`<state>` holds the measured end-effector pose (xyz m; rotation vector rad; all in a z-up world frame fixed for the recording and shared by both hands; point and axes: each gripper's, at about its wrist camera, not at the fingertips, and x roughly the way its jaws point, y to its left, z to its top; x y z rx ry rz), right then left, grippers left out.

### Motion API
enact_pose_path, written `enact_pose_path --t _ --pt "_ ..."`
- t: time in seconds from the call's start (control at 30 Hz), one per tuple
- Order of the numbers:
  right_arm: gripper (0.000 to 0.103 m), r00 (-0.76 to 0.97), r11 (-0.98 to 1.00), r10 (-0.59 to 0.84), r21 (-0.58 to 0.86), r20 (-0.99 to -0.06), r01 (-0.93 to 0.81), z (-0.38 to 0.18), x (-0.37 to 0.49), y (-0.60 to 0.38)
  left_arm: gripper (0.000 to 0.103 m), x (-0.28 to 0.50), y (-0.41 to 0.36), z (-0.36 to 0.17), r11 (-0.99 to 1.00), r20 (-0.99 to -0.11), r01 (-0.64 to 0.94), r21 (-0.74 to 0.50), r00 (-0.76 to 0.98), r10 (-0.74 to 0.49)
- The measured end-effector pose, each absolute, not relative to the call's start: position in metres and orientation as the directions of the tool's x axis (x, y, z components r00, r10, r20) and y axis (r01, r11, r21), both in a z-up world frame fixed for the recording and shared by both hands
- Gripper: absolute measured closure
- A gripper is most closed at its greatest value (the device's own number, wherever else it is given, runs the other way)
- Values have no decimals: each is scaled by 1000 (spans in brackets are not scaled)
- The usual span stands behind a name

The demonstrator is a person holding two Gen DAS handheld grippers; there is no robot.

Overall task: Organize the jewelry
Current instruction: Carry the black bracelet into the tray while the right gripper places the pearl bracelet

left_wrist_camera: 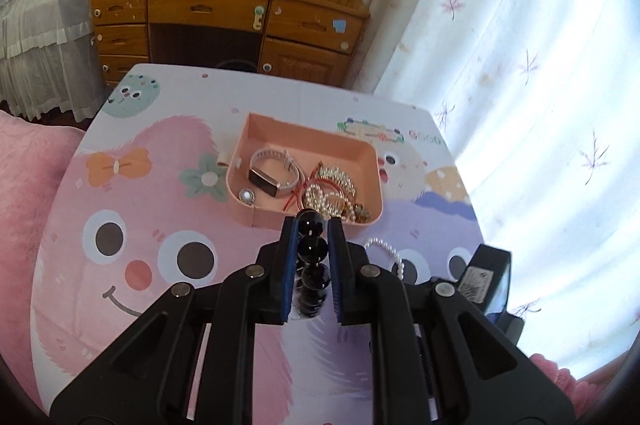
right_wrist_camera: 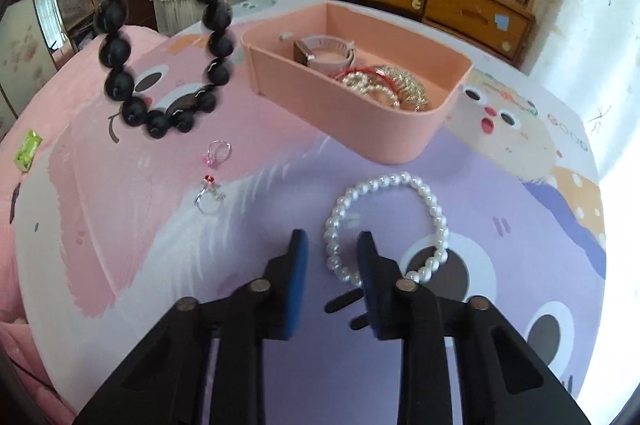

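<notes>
Left gripper (left_wrist_camera: 313,225) pinching black bead bracelet (right_wrist_camera: 160,37) above tabletop (right_wrist_camera: 280,305); right gripper (right_wrist_camera: 332,245) fingers straddling pearl bracelet (right_wrist_camera: 400,221), not clamped.

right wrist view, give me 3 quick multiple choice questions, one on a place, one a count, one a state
1. Where is the white pearl bracelet?
A. inside the tray
B. hanging from a gripper
C. flat on the table, in front of the pink tray

2. How many loose rings lie on the table?
A. one
B. two
C. four

3. What state is the black bead bracelet in?
A. clamped in the left gripper, its loop hanging in the air
B. lying in the tray
C. lying flat on the table

Key: 1 C, its pearls rest on the printed tabletop outside the tray wall. 2 B, a pink-stone ring and a red-stone ring sit left of the pearls. 3 A, the pads pinch the beads and the loop dangles above the table.
</notes>
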<state>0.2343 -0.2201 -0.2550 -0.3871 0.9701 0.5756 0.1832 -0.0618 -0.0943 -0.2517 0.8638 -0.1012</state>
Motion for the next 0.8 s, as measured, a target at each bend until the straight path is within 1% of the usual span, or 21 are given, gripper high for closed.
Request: enact_pose_path --t 0.03,0.1,0.3,0.5,0.63,0.8 --pt "92 435 785 283 -54 -855 -617 -255 236 -219 91 182 -59 -91 965 -735 -24 -262 653 -184" --pt "95 420 783 291 -38 -860 -621 -256 238 -218 91 180 -53 -84 961 -724 -33 -274 665 -184" --pt "96 392 799 354 57 -849 -599 -251 250 -217 91 175 -44 -69 966 -702 -37 -255 694 -159" --pt "96 402 823 449 194 -798 -533 -222 255 -231 91 177 -38 -56 961 -671 -14 -277 719 -183" --pt "96 427 810 489 214 -761 -546 -192 252 -225 91 181 -40 -46 955 -638 16 -297 741 -211" --pt "96 479 788 518 178 -708 -589 -147 254 -218 91 192 -44 -38 949 -608 50 -310 757 -239"
